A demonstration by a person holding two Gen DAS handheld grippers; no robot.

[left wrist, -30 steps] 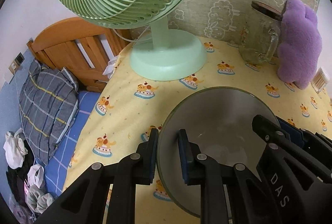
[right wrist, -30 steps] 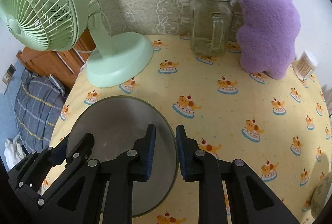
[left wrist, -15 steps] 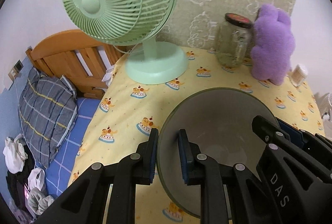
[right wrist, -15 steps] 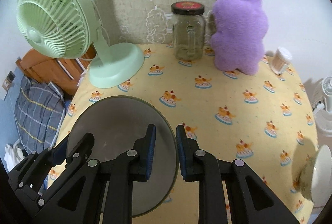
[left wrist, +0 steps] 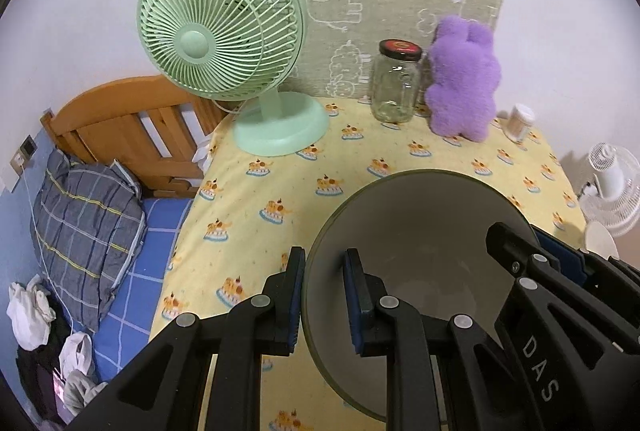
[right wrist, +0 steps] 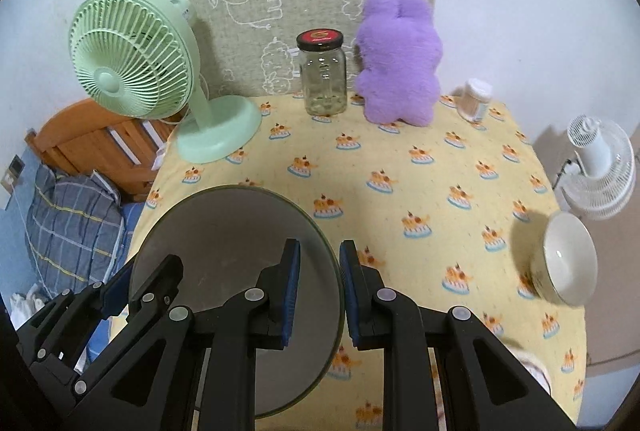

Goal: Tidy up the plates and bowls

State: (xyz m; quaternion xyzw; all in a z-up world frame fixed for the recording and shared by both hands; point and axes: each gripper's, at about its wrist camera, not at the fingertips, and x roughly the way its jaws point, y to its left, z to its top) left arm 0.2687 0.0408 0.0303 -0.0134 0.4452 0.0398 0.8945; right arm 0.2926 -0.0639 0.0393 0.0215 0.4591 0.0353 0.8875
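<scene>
Grey plate (left wrist: 420, 231) pinched at opposite rims by left hand-held gripper (left wrist: 323, 295) and right hand-held gripper (right wrist: 319, 285).

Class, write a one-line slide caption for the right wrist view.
Both grippers clamp a grey bowl's rim above the yellow tablecloth.

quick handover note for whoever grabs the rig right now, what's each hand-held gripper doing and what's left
Left hand-held gripper: shut on the left rim of the grey plate.
Right hand-held gripper: shut on the same plate's right rim.
The plate is lifted over the yellow tablecloth.
A white bowl sits near the table's right edge.
Done: plate picked up.
Left: set the plate down, likely pair it with the bowl.
</scene>
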